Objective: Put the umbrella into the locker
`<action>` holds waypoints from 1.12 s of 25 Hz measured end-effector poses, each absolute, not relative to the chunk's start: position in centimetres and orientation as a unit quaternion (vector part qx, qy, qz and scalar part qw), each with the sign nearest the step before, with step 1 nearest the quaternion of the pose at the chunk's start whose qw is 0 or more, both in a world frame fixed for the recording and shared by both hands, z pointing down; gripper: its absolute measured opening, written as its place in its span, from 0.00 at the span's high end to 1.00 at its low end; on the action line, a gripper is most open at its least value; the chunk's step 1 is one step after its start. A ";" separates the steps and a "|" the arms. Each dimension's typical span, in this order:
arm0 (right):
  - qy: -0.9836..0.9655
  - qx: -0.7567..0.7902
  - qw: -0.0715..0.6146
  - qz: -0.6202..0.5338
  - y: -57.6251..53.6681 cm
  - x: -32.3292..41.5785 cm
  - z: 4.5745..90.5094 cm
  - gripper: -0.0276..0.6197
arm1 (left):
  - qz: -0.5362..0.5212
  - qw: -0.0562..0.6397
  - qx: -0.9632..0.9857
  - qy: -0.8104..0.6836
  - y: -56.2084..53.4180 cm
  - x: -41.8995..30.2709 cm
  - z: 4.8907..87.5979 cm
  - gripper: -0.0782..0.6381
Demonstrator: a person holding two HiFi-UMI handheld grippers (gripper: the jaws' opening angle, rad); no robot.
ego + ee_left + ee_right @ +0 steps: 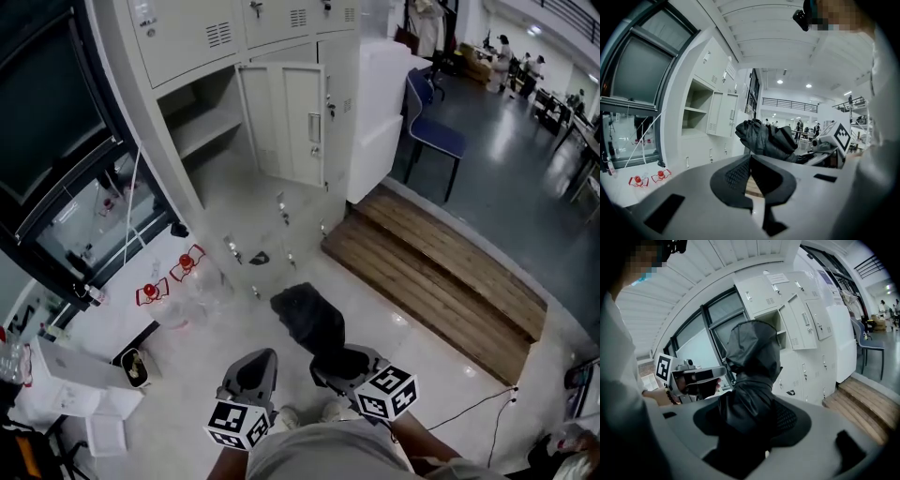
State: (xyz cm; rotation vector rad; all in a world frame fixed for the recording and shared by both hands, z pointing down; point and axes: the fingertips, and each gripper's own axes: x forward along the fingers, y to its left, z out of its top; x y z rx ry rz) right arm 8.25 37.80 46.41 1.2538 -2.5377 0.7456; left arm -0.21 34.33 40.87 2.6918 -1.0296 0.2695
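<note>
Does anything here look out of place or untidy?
One locker door stands open among shut ones. The umbrella, clamped in the right gripper, is loosely bunched, not neatly wrapped. Nothing looks spilled or broken.

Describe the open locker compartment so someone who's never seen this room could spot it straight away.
Start at the tall pale grey locker bank beside the dark window. Just under its top row of vented doors, the open compartment shows a bare shelf inside, with its door swung out to the right. Every locker around it is shut.
</note>
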 end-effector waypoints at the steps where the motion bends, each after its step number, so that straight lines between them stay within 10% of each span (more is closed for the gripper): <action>1: -0.863 0.424 0.108 0.252 37.9 8.5 46.4 0.57 | 0.092 0.122 0.922 -0.355 34.4 0.1 40.8 0.87; 28: -0.874 0.405 0.103 0.250 38.6 12.6 46.8 0.57 | 0.092 0.106 0.915 -0.379 36.0 4.0 40.8 0.87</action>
